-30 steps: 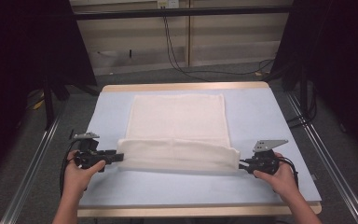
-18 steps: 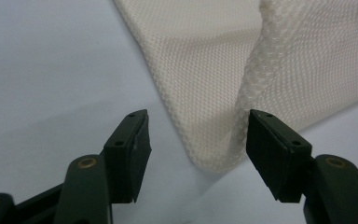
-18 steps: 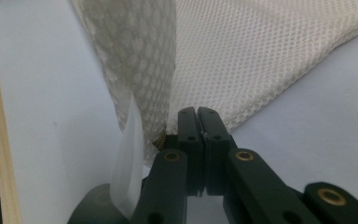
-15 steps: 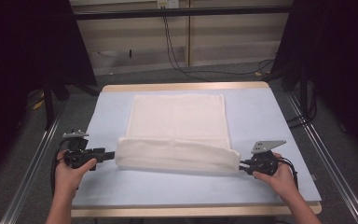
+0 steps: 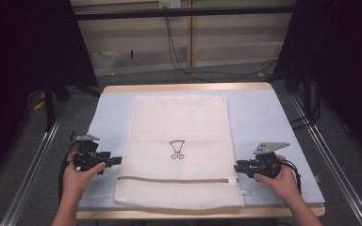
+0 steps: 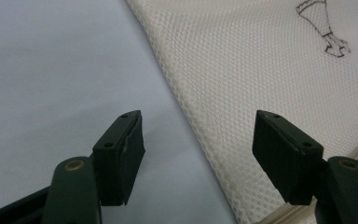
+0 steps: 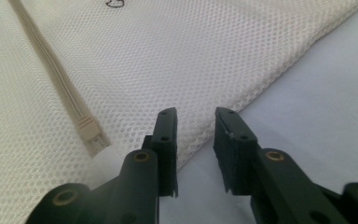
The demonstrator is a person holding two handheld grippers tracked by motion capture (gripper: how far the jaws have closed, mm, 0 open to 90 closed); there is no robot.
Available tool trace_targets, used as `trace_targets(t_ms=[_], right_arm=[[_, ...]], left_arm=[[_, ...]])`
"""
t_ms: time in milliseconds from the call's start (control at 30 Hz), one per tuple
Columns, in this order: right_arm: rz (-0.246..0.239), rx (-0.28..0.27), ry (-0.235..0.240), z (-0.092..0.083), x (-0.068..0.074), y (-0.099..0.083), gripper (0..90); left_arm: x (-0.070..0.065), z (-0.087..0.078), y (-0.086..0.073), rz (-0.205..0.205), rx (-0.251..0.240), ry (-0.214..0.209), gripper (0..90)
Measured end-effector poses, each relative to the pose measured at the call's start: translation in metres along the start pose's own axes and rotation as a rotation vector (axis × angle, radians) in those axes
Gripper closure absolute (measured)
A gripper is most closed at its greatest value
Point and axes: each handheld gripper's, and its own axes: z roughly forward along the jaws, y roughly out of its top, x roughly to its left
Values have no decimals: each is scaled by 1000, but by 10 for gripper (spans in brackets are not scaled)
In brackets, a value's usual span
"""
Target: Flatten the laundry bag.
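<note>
A cream mesh bag point(image 5: 179, 150) lies flat on the pale blue table point(image 5: 264, 117), with a small black drawing point(image 5: 176, 149) at its middle and a zip point(image 5: 169, 179) across its near part. My left gripper point(image 5: 118, 160) sits just off the bag's left edge. Its jaws have just been opening and stand wide in the left gripper view point(image 6: 198, 158), over the bag's edge point(image 6: 261, 70) without gripping it. My right gripper point(image 5: 236, 166) is at the bag's right edge. Its jaws have just been opening too and stand a little apart point(image 7: 196, 140), beside the mesh point(image 7: 168, 56) and the zip's end point(image 7: 88, 126).
The table's wooden front edge point(image 5: 198, 213) runs just below the bag. Metal rails point(image 5: 33, 165) flank the table on both sides. Cables point(image 5: 184, 61) trail over the floor behind it. Bare blue surface lies left and right of the bag.
The bag's near part was bunched up and held between both grippers. The left gripper let go first and drew back left, then the right opened. The bag now lies spread flat.
</note>
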Motion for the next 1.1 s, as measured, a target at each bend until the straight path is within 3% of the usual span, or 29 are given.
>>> trace_targets(t_ms=[100, 133, 300, 333, 400, 467, 533, 633, 700, 833, 900, 967, 1100], right_arm=[[18, -3, -18, 1, 2, 1, 638], [19, -5, -11, 1, 3, 1, 630], [50, 3, -9, 3, 7, 1, 625], [57, 6, -16, 3, 7, 1, 624], [55, 33, -37, 4, 9, 0, 630], [49, 54, -36, 5, 11, -1, 667], [51, 63, -44, 7, 14, -2, 709], [55, 67, -40, 7, 14, -1, 747], [64, 66, -33, 8, 13, -1, 779], [72, 69, -34, 8, 14, -1, 805], [101, 62, -42, 9, 14, 1, 842], [98, 58, -44, 9, 14, 1, 856], [102, 60, -48, 9, 15, 2, 862]], left_arm=[[-2, 6, -2, 4, 0, -6, 353], [-1, 6, -2, 23, 20, -18, 368], [-7, 10, -2, 26, 36, -18, 414], [-8, 11, -2, 43, 50, -19, 414], [-11, 15, -3, 39, 57, -15, 425], [-14, 16, -2, 34, 57, -23, 434], [-16, 16, -3, 54, 56, 10, 476], [-20, 17, -2, 47, 76, -19, 534], [-23, 18, -1, 54, 81, 7, 562], [-25, 18, -1, 15, 84, 25, 640], [-25, 18, -2, 8, 77, 46, 697], [-25, 18, -2, 3, 86, 55, 773], [-26, 18, 0, 8, 92, 52, 836]])
